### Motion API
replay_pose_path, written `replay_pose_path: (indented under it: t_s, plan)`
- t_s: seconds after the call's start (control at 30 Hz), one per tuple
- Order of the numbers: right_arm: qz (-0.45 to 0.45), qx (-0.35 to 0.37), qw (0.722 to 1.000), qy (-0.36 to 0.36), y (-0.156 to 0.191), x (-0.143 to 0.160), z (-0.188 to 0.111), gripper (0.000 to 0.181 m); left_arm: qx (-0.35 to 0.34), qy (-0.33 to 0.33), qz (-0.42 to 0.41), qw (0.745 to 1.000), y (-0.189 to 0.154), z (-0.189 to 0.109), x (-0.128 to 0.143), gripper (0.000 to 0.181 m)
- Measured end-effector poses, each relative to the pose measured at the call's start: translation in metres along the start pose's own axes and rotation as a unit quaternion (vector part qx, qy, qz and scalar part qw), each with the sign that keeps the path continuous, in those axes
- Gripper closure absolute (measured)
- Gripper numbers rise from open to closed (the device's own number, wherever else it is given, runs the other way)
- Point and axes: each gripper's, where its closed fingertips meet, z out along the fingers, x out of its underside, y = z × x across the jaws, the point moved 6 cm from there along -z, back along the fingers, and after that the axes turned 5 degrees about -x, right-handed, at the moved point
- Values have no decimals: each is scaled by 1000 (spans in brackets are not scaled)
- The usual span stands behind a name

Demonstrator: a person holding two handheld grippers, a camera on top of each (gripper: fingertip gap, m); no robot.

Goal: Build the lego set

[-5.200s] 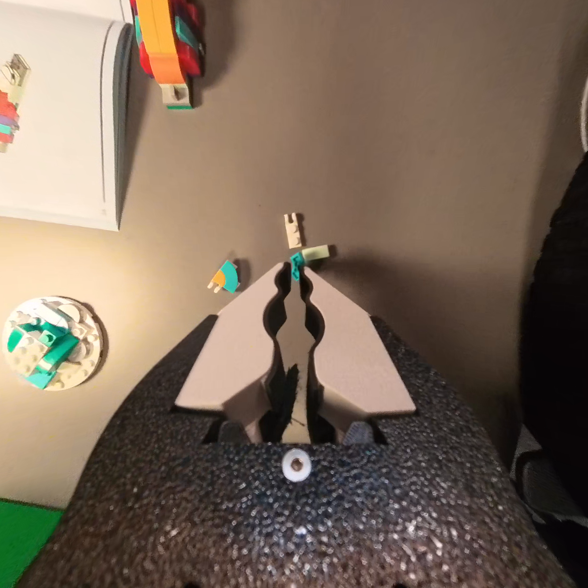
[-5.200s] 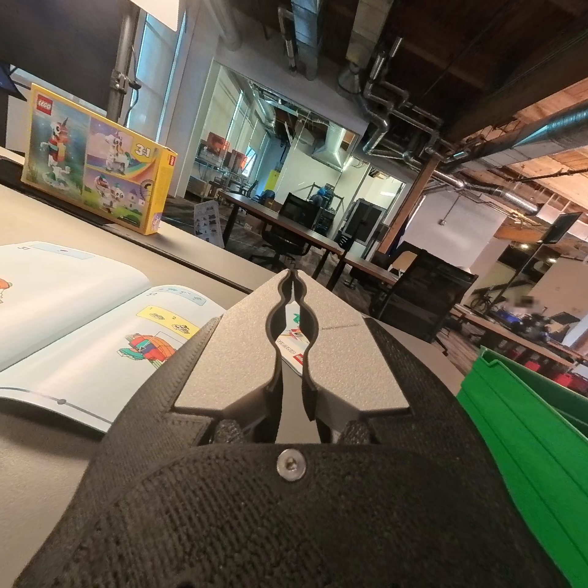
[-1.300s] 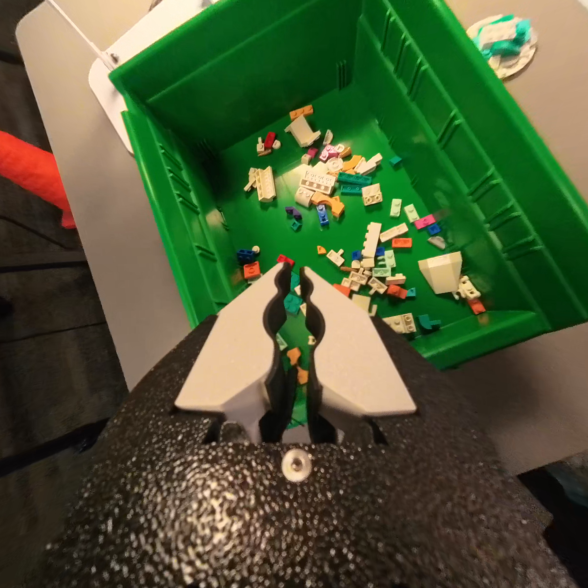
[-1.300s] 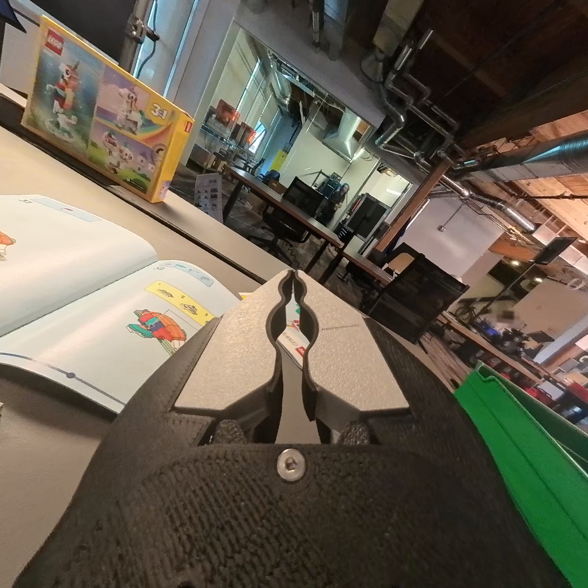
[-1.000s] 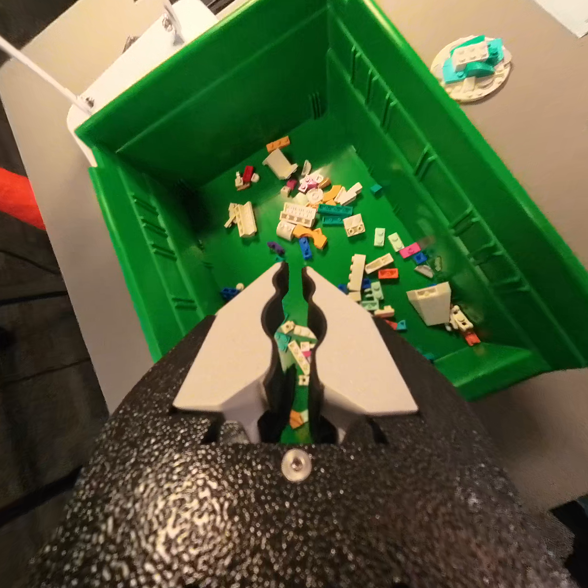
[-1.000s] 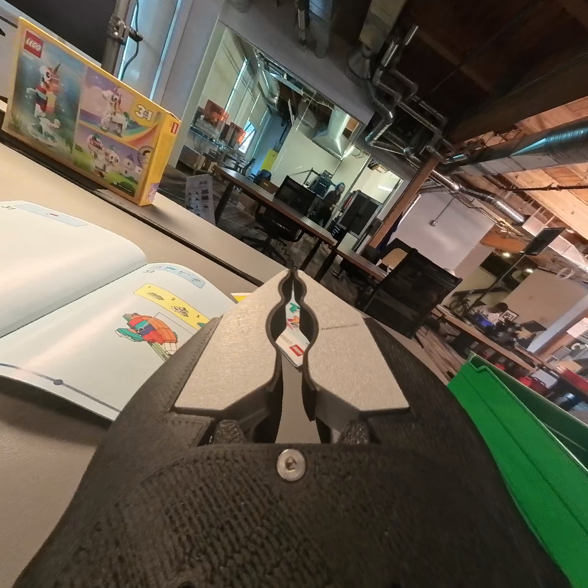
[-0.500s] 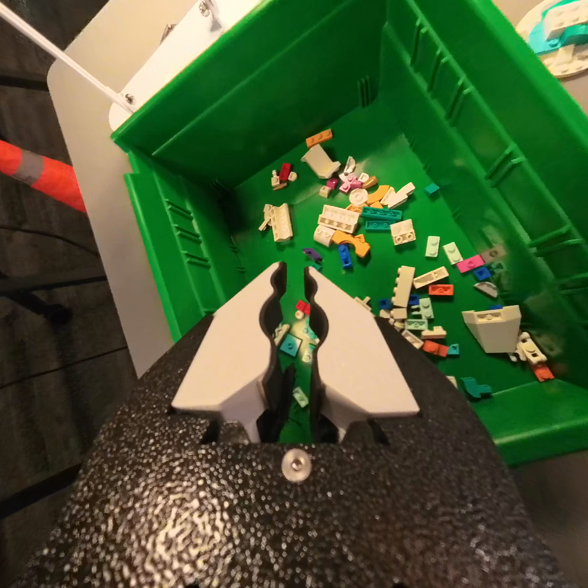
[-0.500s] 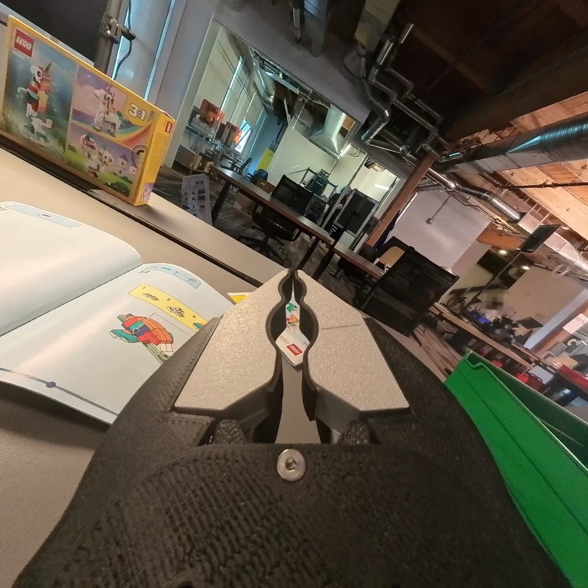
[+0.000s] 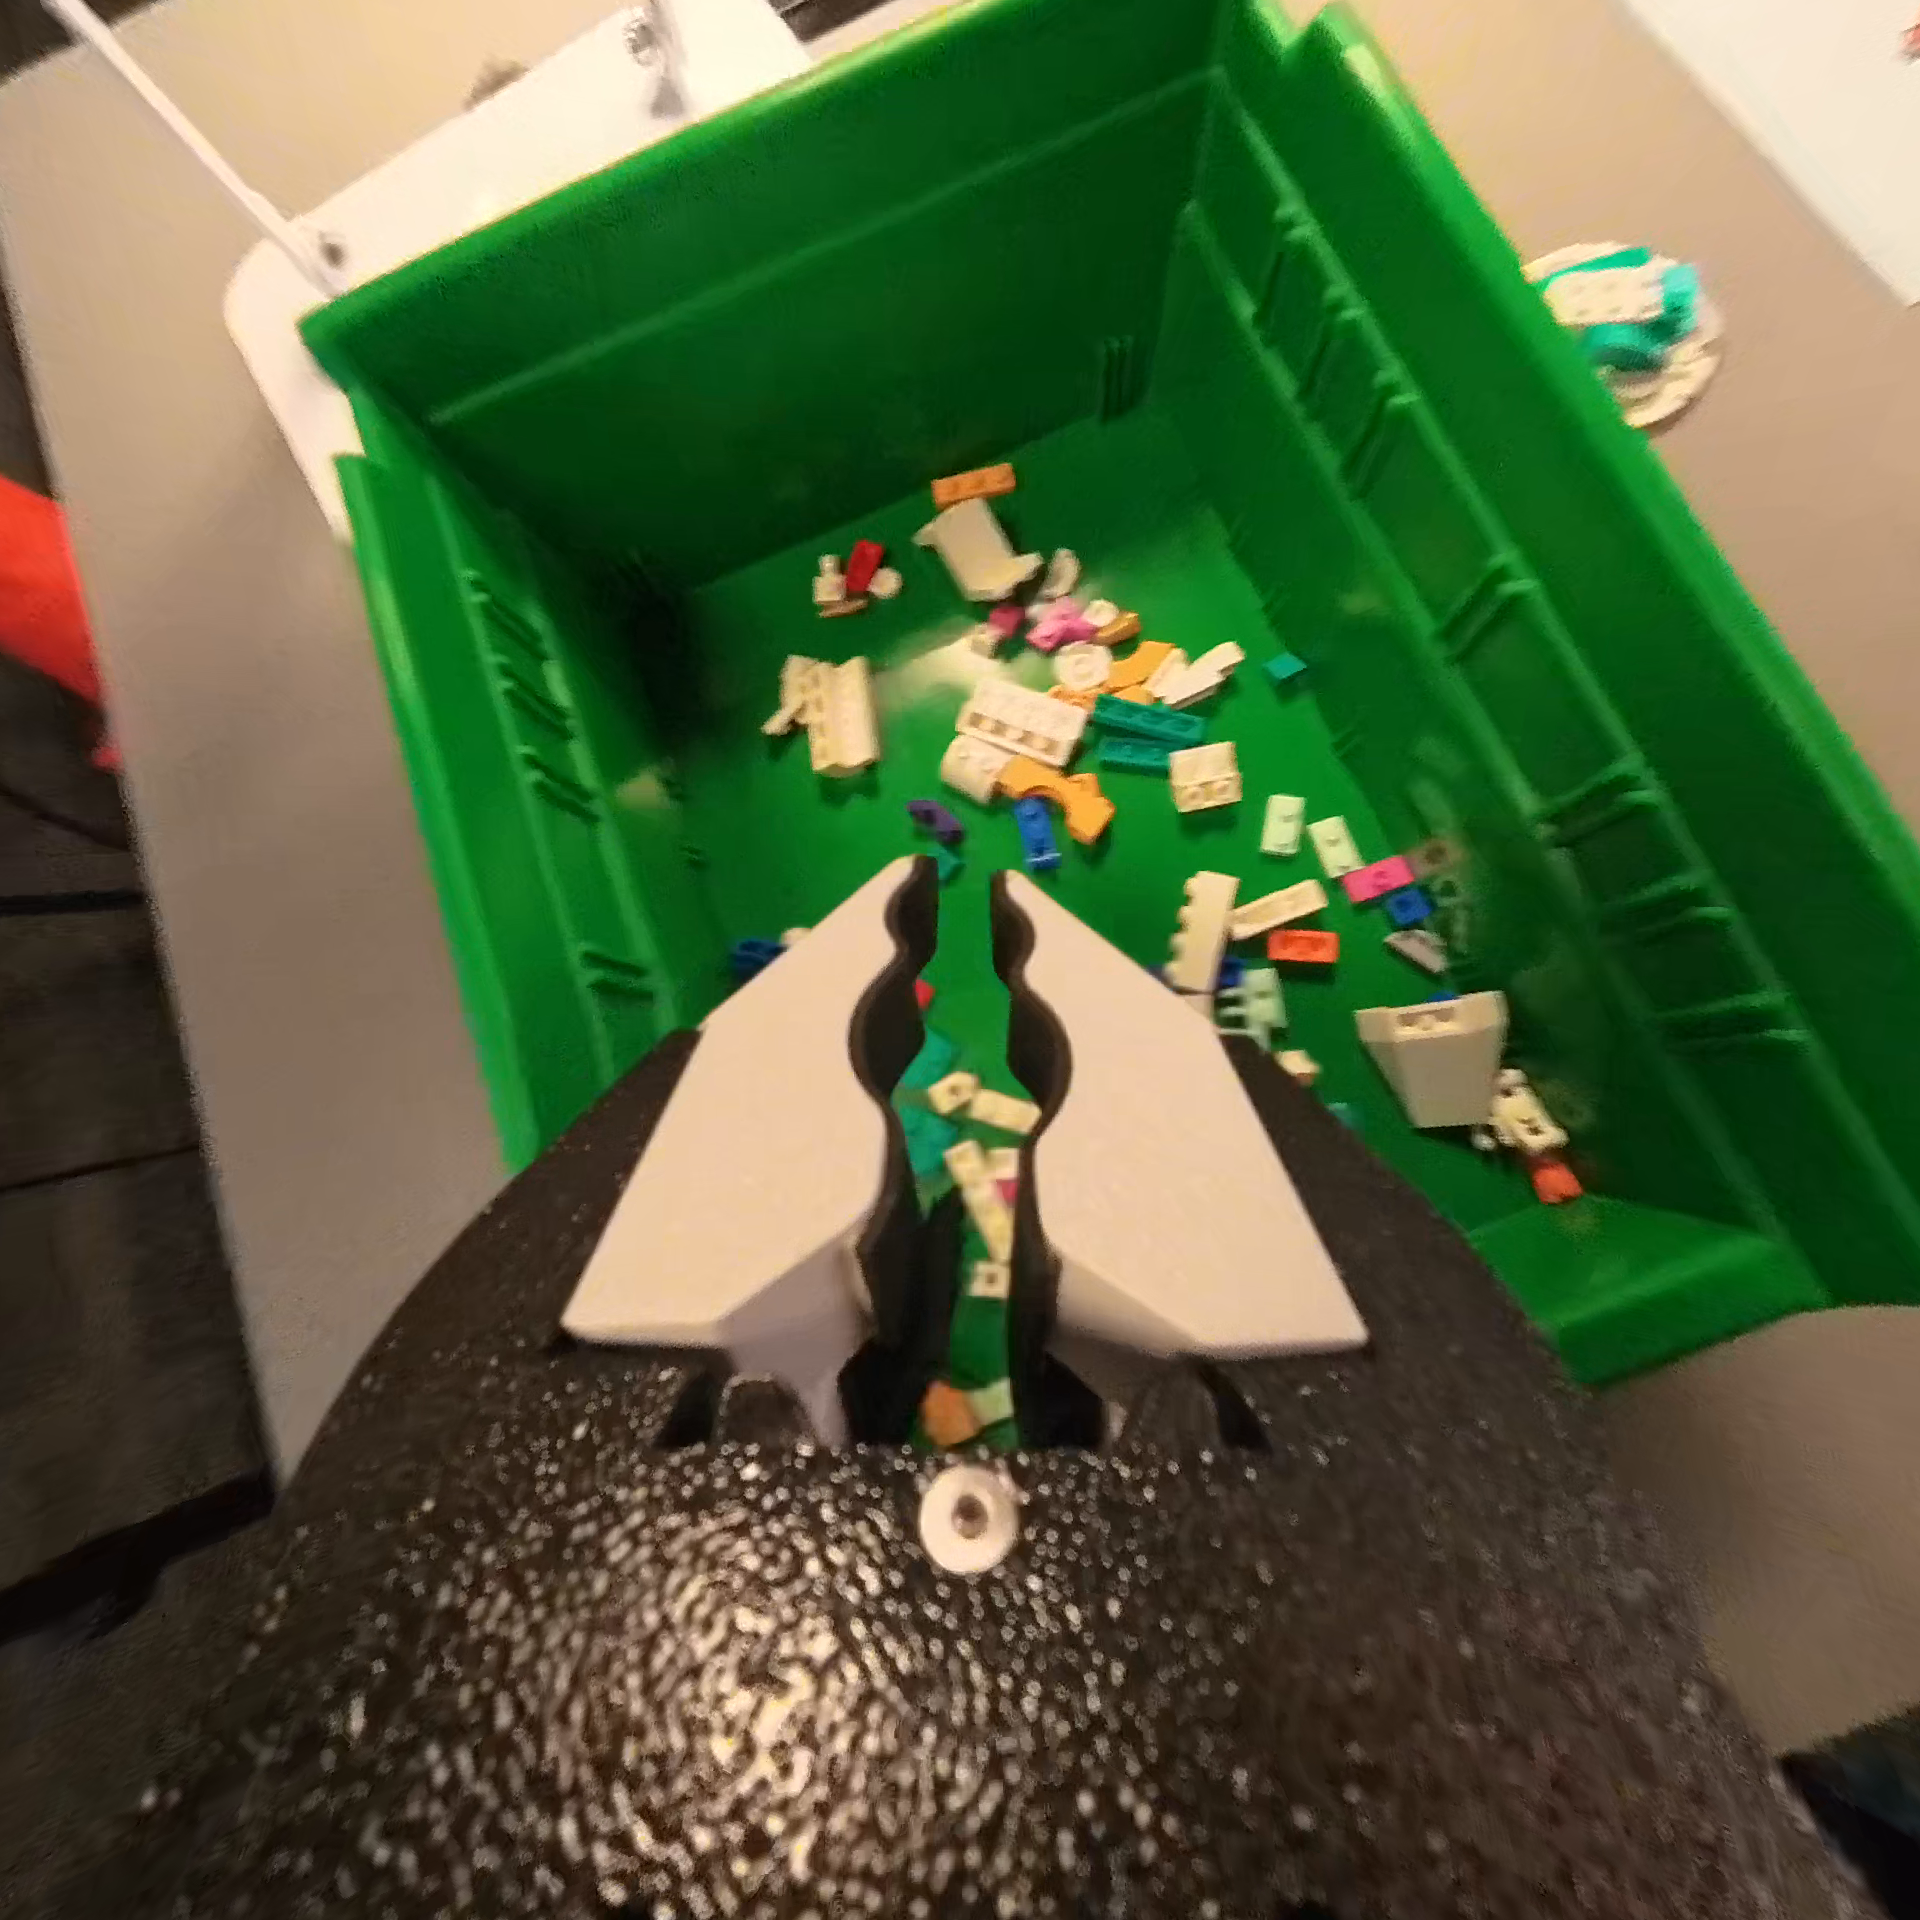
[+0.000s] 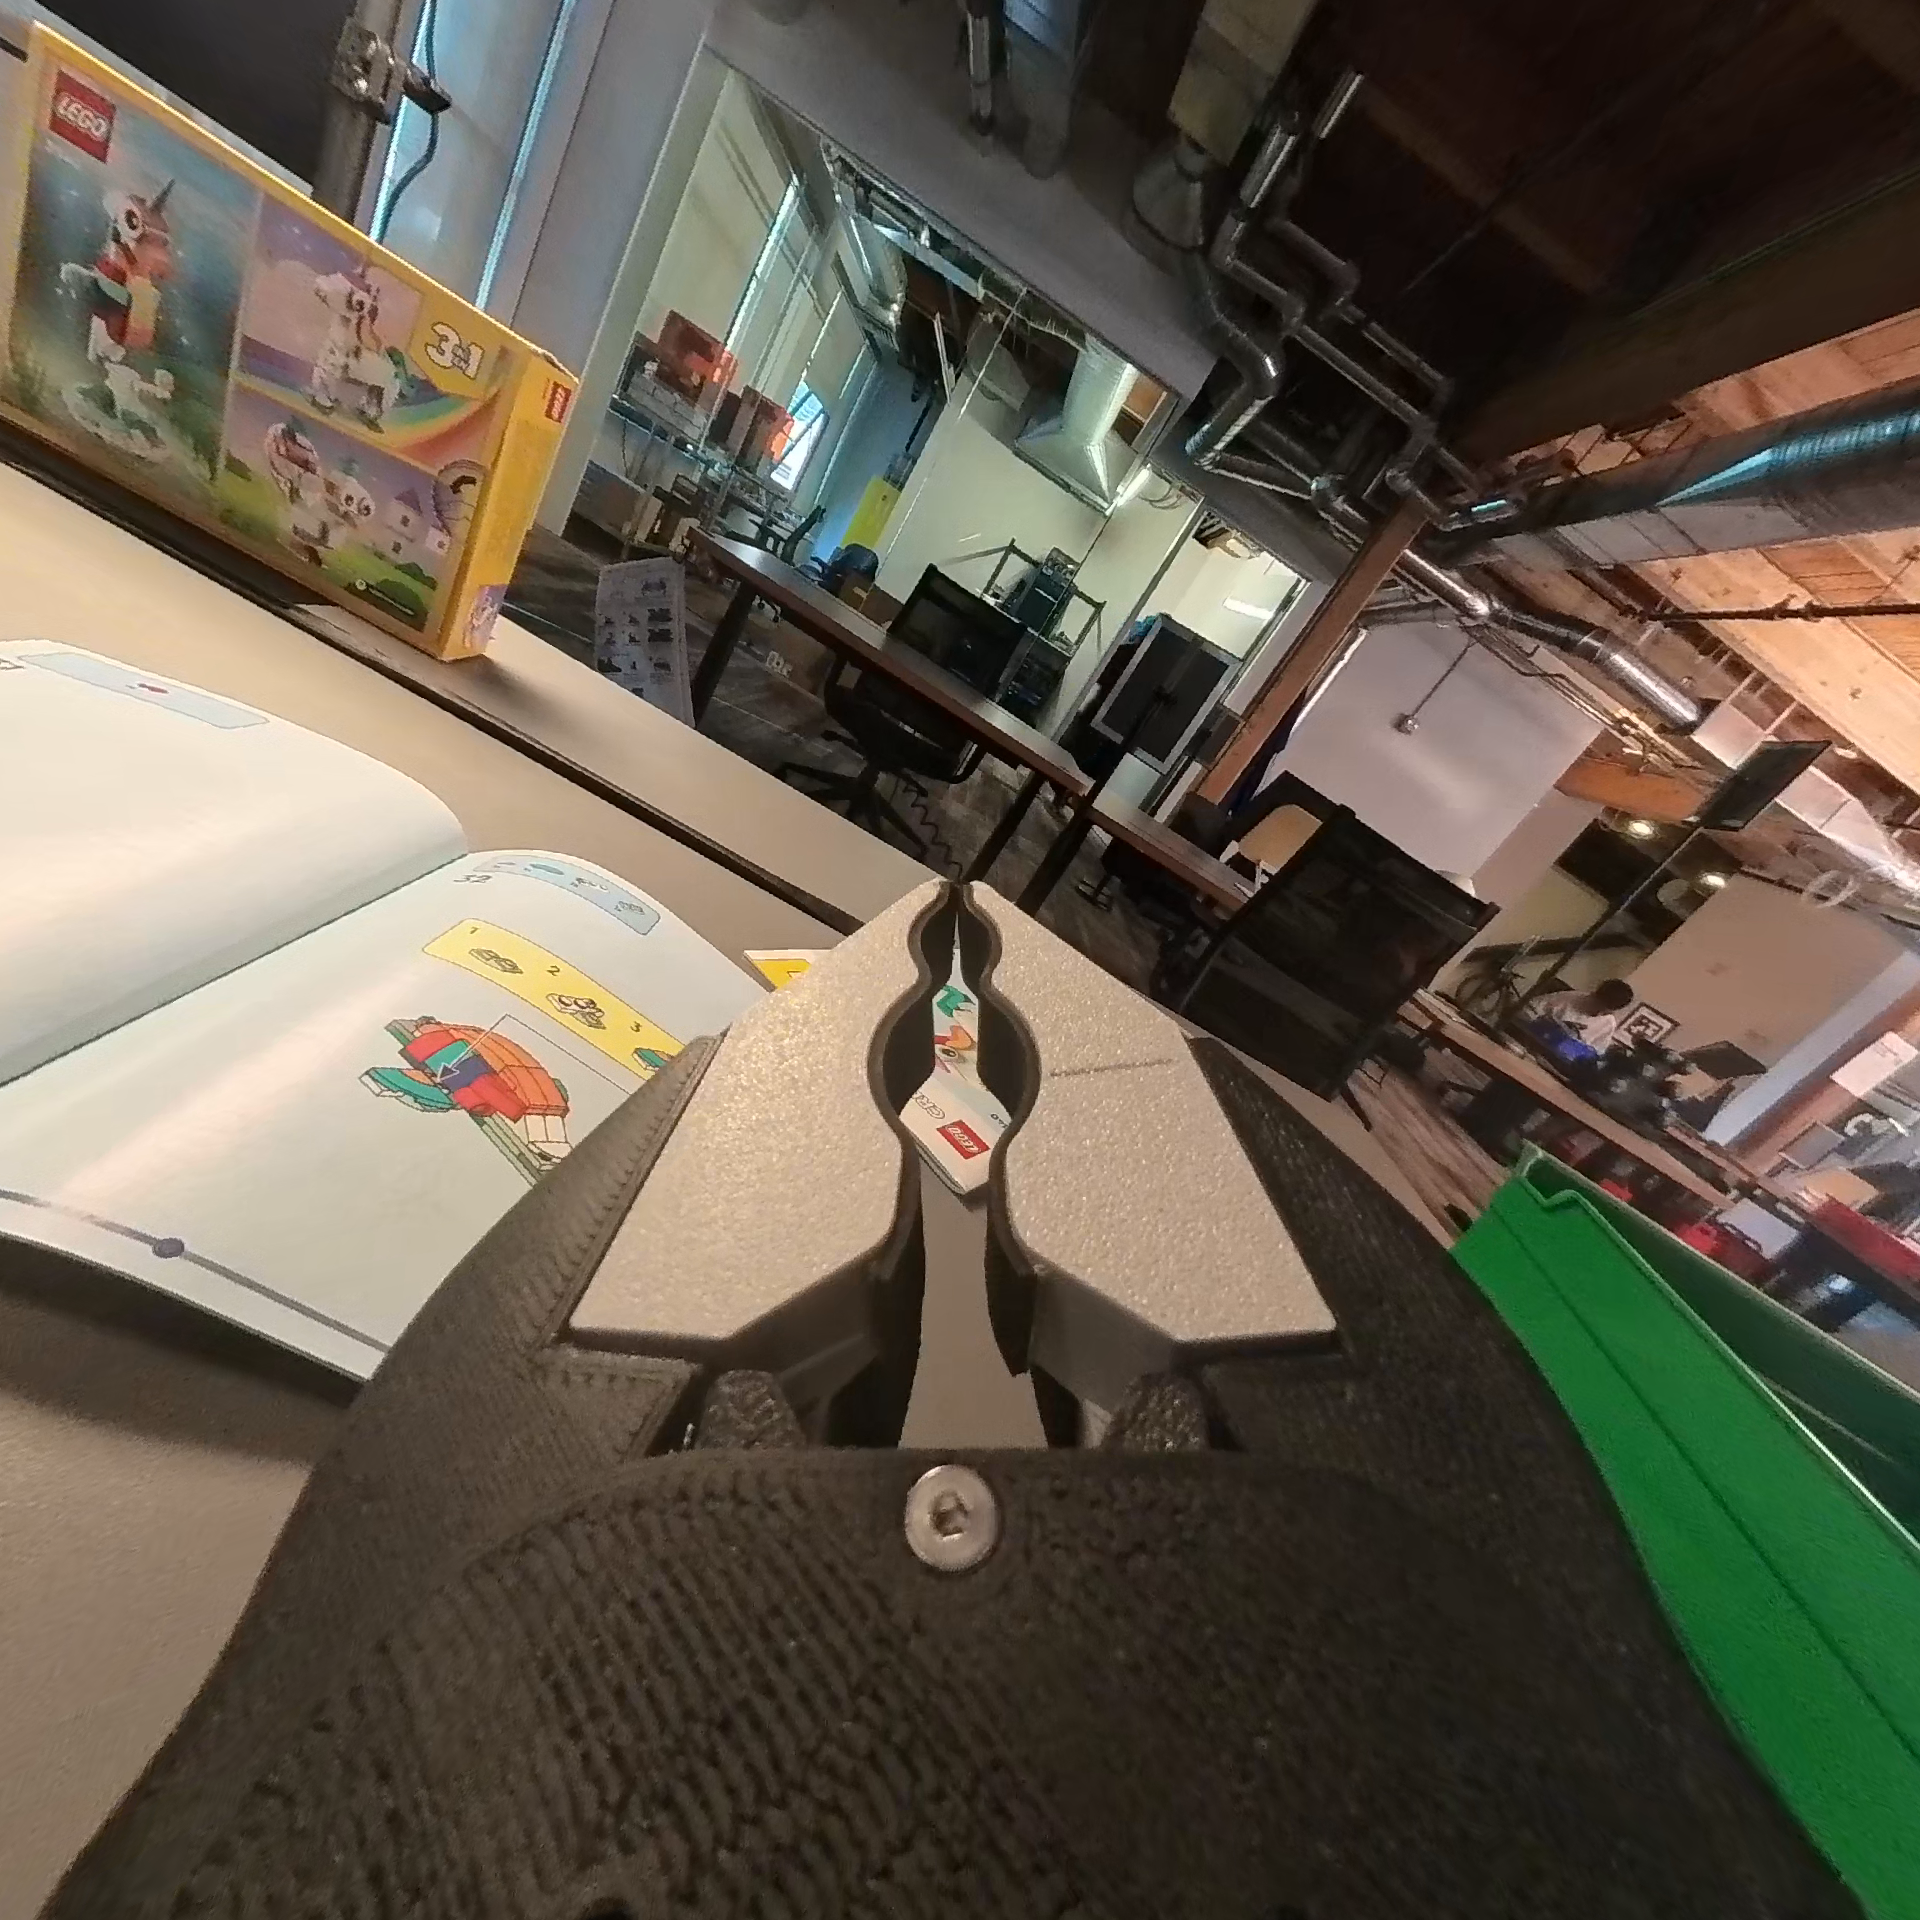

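My left gripper (image 9: 961,876) hovers over a green bin (image 9: 790,343), its jaws a little apart and empty. Many loose Lego bricks lie on the bin floor, among them a large white slope brick (image 9: 1434,1060), an orange arch (image 9: 1060,795) and teal plates (image 9: 1148,717). More small bricks show through the gap between the fingers. A round white plate with a teal and white build (image 9: 1626,332) lies on the table beyond the bin. My right gripper (image 10: 954,896) is shut and empty, resting low over the table beside the open instruction booklet (image 10: 260,935).
The yellow set box (image 10: 270,416) stands at the table's far edge. A small leaflet (image 10: 951,1132) lies ahead of the right fingers. The bin's rim (image 10: 1714,1455) is at the right. A white plate-like thing (image 9: 499,156) sits behind the bin, near the table's left edge. Left tips to right tips: about 60 cm. The orange arch (image 9: 1060,795) is closer to my left gripper, around 8 cm from its tips; the right tips are 55 cm off.
The left gripper has left the loose pieces on the table, without the teal piece it held, and now hangs over the bin, shifting slightly with jaws a bit wider. The right gripper barely moved.
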Motion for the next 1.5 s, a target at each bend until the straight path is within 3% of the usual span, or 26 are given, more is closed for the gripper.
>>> replay_pose_path:
  t_s: [0.13, 0.3, 0.43, 0.6, 0.83, 1.07, 1.27, 1.37, 1.5]
  plan:
    - [-2, -1, 1000, 1, 0, 0, 0, 181, 51, -28, 1, 998, -41, -5, 4, 175]
    - [-6, -4, 1000, 3, 1, 0, 1, 181, 48, -23, 57, 997, -83, -19, 6, 178]
    - [-6, -3, 1000, 3, 1, 0, 1, 181, 30, 3, 107, 994, -99, -25, 8, 180]
    - [-5, -4, 1000, 2, 1, 0, 1, 181, 85, 5, 92, 992, -115, -27, 11, 181]
    - [-3, -3, 1000, 1, 1, 0, 0, 181, 82, 4, 97, 992, -119, -27, 10, 181]
    - [-2, -2, 1000, 1, 1, 0, 0, 181, 84, -39, 132, 987, -135, -23, 1, 181]
    - [0, -3, 1000, -1, 1, 0, 0, 181, 52, -36, 70, 996, -90, -19, -5, 180]
    - [0, -4, 1000, -1, 1, 0, 0, 181, 71, 2, 55, 996, -74, -7, 0, 174]
    - [3, -1, 1000, -2, 0, 0, 0, 181, 176, 23, 62, 982, -84, 6, 0, 163]
